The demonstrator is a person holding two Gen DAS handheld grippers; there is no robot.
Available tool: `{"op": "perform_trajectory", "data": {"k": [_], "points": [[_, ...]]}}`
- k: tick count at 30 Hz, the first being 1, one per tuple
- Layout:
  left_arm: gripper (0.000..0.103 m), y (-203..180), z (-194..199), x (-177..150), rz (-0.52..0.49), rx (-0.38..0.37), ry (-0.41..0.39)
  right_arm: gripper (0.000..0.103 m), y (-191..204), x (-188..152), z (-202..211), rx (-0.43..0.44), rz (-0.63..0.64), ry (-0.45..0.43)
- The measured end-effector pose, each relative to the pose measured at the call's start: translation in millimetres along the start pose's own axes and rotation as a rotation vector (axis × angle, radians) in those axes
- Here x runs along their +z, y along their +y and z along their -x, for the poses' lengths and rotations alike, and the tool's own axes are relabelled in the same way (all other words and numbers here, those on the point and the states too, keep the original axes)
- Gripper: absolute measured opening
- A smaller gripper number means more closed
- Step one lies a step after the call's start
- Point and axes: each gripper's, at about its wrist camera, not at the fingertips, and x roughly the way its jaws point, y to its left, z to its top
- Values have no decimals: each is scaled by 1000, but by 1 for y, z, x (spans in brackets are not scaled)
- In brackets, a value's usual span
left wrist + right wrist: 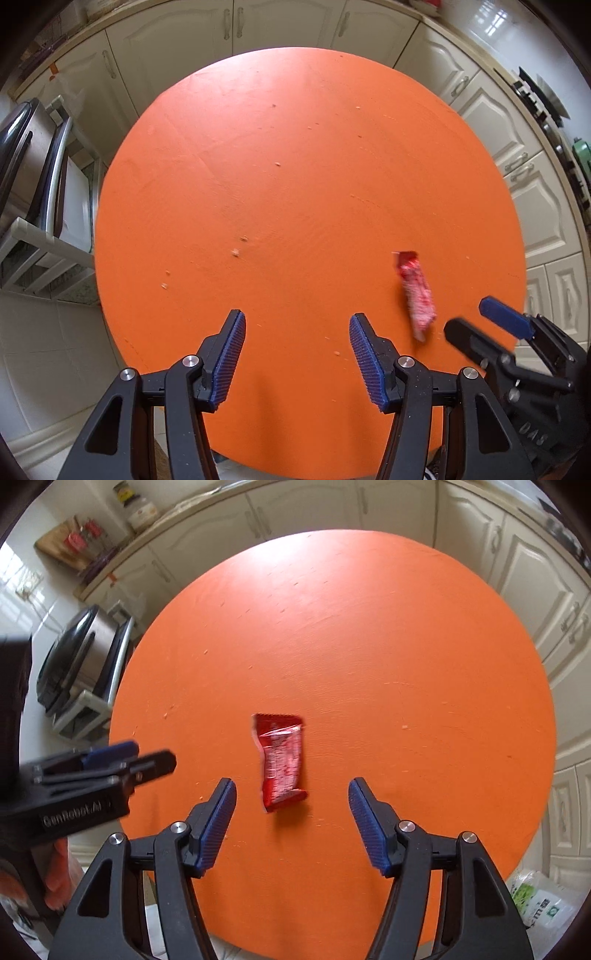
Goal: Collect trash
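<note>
Right gripper [291, 805] jaws apart, nothing pinched; red wrapper [282, 762] sits just ahead between the fingertips, untouched by the pads, over the orange round table [406, 646]. Left gripper [297, 341] also open and empty, wrapper off to its right near the right gripper's tips. Tabletop bare ahead except small crumbs [235, 252]; table edge close under both grippers, cream cabinets [524, 561] ringing the far rim, dish rack [33, 192] off left.

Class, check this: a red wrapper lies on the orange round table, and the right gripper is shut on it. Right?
Not quite. The right gripper is open, jaws apart and clear of the red wrapper, as the right wrist view shows. The wrapper does lie on the orange round table.
</note>
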Motion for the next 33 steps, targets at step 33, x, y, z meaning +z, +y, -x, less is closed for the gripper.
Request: {"op": "perform_trajectory", "data": {"k": [33], "points": [[16,-89,-54,25,-91,38,17,66,-126,22,-13,-21,-196,-67]]}}
